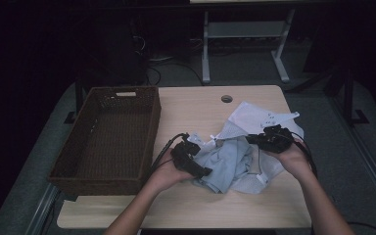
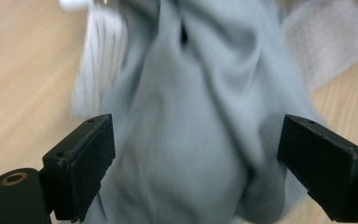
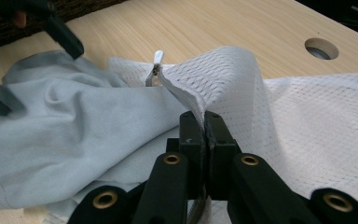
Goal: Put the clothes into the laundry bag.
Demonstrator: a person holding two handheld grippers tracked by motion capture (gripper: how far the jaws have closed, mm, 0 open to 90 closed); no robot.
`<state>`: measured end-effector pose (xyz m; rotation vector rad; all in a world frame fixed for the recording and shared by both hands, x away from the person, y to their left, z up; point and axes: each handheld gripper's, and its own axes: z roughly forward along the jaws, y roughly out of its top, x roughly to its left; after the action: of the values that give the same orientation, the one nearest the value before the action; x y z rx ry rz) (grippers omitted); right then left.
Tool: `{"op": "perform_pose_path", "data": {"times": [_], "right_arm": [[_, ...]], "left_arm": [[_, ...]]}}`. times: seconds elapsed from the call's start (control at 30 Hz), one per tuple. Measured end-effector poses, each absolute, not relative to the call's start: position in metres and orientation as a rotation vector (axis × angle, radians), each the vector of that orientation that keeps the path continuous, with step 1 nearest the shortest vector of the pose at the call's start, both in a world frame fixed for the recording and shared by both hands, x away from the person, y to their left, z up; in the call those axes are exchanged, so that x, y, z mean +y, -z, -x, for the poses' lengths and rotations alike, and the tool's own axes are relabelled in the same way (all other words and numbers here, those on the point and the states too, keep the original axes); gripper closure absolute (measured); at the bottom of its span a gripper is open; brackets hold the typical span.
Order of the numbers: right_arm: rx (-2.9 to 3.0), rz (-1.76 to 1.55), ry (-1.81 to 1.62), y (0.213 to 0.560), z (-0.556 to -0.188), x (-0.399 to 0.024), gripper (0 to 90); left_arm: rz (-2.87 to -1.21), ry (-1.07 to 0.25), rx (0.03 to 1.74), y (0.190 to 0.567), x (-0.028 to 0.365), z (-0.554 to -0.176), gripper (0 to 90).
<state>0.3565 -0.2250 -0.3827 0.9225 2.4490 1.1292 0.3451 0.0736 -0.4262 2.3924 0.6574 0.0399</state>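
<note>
Right gripper (image 3: 204,123) has its jaws pressed together on a raised edge of the white mesh bag (image 3: 307,121), pinching the fabric so that it stands up in a fold above the bench (image 3: 205,28); in the high view this gripper (image 1: 254,140) sits at the right of the heap of cloth. Left gripper (image 2: 196,154) has its jaws spread wide, with the pale blue-grey cloth (image 2: 191,116) lying between them but not pressed by either pad; no earlier picture bears on it, and in the high view it (image 1: 203,171) rests at the near left edge of the cloth, carried by the person's left hand (image 1: 166,174). The blue-grey cloth (image 1: 223,164) lies crumpled in the middle of the bench, partly on top of the mesh bag (image 1: 254,117), which spreads out to the far right beneath it. A small white zip pull (image 3: 158,58) stands up where the mesh meets the cloth. To the left, well apart from the cloth, a dark woven basket (image 1: 147,127) sits on the bench. Near the far edge of the bench is a round cable hole (image 1: 226,99).
</note>
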Motion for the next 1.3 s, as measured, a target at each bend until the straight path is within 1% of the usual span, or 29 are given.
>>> {"op": "perform_pose_path", "data": {"times": [0.07,0.23,0.3,0.37,0.4,0.43,0.47,0.5,0.57,0.67,0.83,0.97,1.3], "right_arm": [[2.448,-0.924,-1.129,0.383,-0.357,-0.225,87.2],[2.452,-0.925,-1.122,0.385,-0.357,-0.226,87.2],[2.454,-0.926,-1.12,0.385,-0.357,-0.225,87.2],[2.456,-0.926,-1.118,0.386,-0.358,-0.225,87.2],[2.456,-0.925,-1.118,0.386,-0.358,-0.225,87.2],[2.455,-0.926,-1.117,0.386,-0.358,-0.224,87.2],[2.457,-0.925,-1.113,0.387,-0.358,-0.224,87.2],[2.458,-0.923,-1.111,0.387,-0.358,-0.224,87.2],[2.46,-0.926,-1.107,0.388,-0.357,-0.223,87.2],[2.464,-0.923,-1.101,0.389,-0.358,-0.223,87.2],[2.47,-0.921,-1.098,0.39,-0.357,-0.222,87.2],[2.48,-0.913,-1.091,0.392,-0.357,-0.22,87.2],[2.482,-0.904,-1.108,0.389,-0.356,-0.216,87.3]], "left_arm": [[-2.418,-0.023,0.661,0.436,0.074,-0.345,10.4],[-2.453,-0.031,0.655,0.449,0.07,-0.346,11.1],[-2.466,-0.054,0.64,0.449,0.07,-0.345,15.5],[-2.479,-0.081,0.618,0.448,0.071,-0.344,24.4],[-2.485,-0.089,0.608,0.448,0.072,-0.343,31.1],[-2.486,-0.059,0.578,0.447,0.072,-0.343,38.6],[-2.489,-0.047,0.571,0.447,0.072,-0.343,51.5],[-2.484,-0.037,0.571,0.448,0.072,-0.342,54.7],[-2.482,-0.014,0.567,0.447,0.072,-0.342,65.9],[-2.489,-0.005,0.565,0.445,0.071,-0.342,75.3],[-2.479,0.041,0.551,0.44,0.07,-0.341,79.5],[-2.446,0.065,0.527,0.432,0.066,-0.337,79.9],[-2.376,0.077,0.439,0.411,0.05,-0.334,80.2]]}}
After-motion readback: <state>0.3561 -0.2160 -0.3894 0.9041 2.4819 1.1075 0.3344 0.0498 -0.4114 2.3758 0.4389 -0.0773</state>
